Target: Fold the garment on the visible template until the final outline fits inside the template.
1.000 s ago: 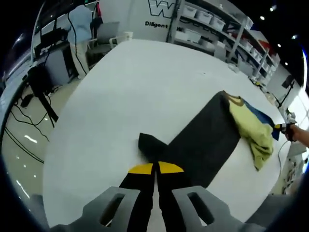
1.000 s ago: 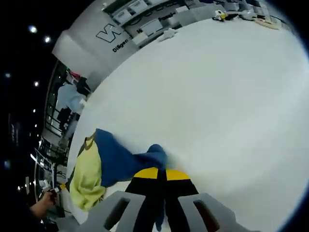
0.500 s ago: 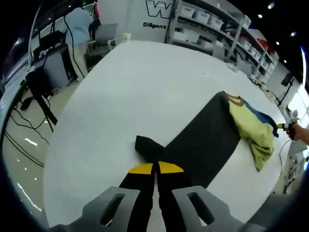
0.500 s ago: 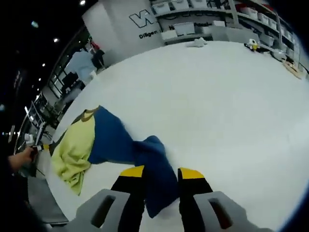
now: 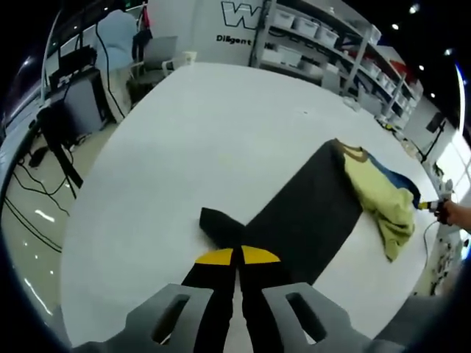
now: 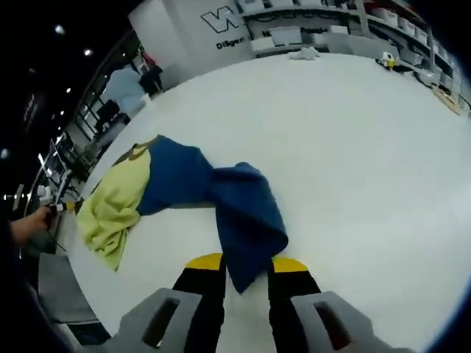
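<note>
A wide white counter [image 5: 221, 125] carries a dark template [image 5: 305, 217] lying flat near one edge. A yellow and blue garment [image 6: 184, 187] lies crumpled at the template's far end, its blue part spread over the bare counter.

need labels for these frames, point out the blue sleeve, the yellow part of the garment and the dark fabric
blue sleeve [image 6: 246, 220], right gripper view, mid sleeve
yellow part [image 6: 114, 209], right gripper view, its bunched middle
dark fabric [image 5: 305, 217], left gripper view, flat centre
</note>
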`<act>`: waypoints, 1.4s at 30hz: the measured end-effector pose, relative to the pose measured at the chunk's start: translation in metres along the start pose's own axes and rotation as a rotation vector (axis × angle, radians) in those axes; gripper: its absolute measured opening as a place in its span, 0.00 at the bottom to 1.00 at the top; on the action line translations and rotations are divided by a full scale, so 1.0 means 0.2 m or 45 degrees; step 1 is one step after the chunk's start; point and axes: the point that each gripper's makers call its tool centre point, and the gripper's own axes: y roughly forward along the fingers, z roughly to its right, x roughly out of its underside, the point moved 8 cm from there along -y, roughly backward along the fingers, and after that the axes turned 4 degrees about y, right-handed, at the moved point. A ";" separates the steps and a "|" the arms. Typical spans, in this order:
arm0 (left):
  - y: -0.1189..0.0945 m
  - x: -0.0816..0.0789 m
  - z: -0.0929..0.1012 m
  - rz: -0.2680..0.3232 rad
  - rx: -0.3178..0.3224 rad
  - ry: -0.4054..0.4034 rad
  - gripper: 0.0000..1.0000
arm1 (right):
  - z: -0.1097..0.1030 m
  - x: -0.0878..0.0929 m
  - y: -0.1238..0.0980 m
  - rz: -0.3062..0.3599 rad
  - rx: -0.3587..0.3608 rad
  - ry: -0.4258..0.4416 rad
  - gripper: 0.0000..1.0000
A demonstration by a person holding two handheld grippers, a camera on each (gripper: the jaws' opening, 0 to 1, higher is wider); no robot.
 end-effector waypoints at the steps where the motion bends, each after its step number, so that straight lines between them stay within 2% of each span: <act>1: 0.00 0.00 0.00 0.000 0.000 0.000 0.00 | 0.01 0.00 0.01 -0.017 -0.014 -0.026 0.00; 3: -0.01 0.00 0.00 0.003 -0.001 -0.001 0.00 | 0.02 0.00 -0.01 -0.016 -0.009 -0.031 0.00; 4: -0.01 0.00 0.00 0.005 -0.003 -0.002 0.00 | 0.02 -0.01 -0.04 -0.015 -0.042 -0.038 0.00; 7: -0.02 0.00 -0.02 0.006 -0.007 -0.003 0.00 | 0.00 -0.03 -0.10 -0.035 -0.185 -0.036 0.00; 9: -0.02 0.01 -0.03 0.007 -0.011 -0.004 0.00 | -0.03 -0.03 -0.17 -0.090 -0.336 -0.041 0.00; 11: -0.02 0.00 -0.02 0.006 -0.012 -0.001 0.00 | -0.01 -0.05 -0.22 -0.073 -0.347 -0.120 0.00; 14: -0.02 0.00 -0.02 0.006 -0.010 0.001 0.00 | -0.02 -0.07 -0.29 -0.082 -0.497 -0.030 0.00; 16: -0.02 -0.01 -0.02 0.005 -0.009 0.003 0.00 | -0.05 -0.07 -0.35 -0.099 -0.545 -0.051 0.00; 17: -0.02 -0.01 -0.02 0.006 -0.010 0.004 0.00 | -0.02 -0.09 -0.36 -0.099 -0.585 -0.044 0.00; 19: -0.02 -0.02 -0.02 0.009 -0.012 0.005 0.00 | 0.00 -0.11 -0.39 -0.071 -0.622 -0.024 0.00; 21: -0.02 -0.02 -0.03 0.010 -0.013 0.008 0.00 | -0.02 -0.13 -0.41 -0.057 -0.696 0.022 0.00; 24: -0.03 -0.03 -0.03 0.014 -0.016 0.011 0.00 | -0.06 -0.18 -0.47 0.002 -0.855 0.164 0.00; 25: -0.04 -0.04 -0.03 0.015 -0.016 0.011 0.00 | -0.06 -0.18 -0.48 -0.003 -0.854 0.187 0.00; 27: -0.03 -0.04 -0.04 0.019 -0.018 0.010 0.00 | -0.04 -0.22 -0.48 0.058 -0.845 0.257 0.00; 28: -0.03 -0.04 -0.04 0.019 -0.018 0.011 0.00 | -0.02 -0.24 -0.49 0.078 -0.840 0.335 0.00; 29: -0.03 -0.04 -0.04 0.019 -0.018 0.013 0.00 | -0.02 -0.25 -0.50 0.104 -0.871 0.359 0.00; 31: -0.03 -0.04 -0.04 0.019 -0.018 0.012 0.00 | -0.02 -0.27 -0.51 0.160 -0.847 0.373 0.00; 33: -0.03 -0.04 -0.04 0.017 -0.019 0.014 0.00 | -0.02 -0.27 -0.51 0.168 -0.830 0.401 0.00; 34: -0.03 -0.04 -0.04 0.017 -0.019 0.013 0.00 | -0.01 -0.27 -0.50 0.178 -0.785 0.415 0.00; 35: -0.03 -0.04 -0.04 0.017 -0.018 0.014 0.00 | 0.02 -0.27 -0.48 0.166 -0.696 0.417 0.00; 42: -0.02 -0.05 -0.02 0.014 -0.012 0.020 0.00 | 0.17 -0.20 -0.36 0.086 -0.411 0.401 0.00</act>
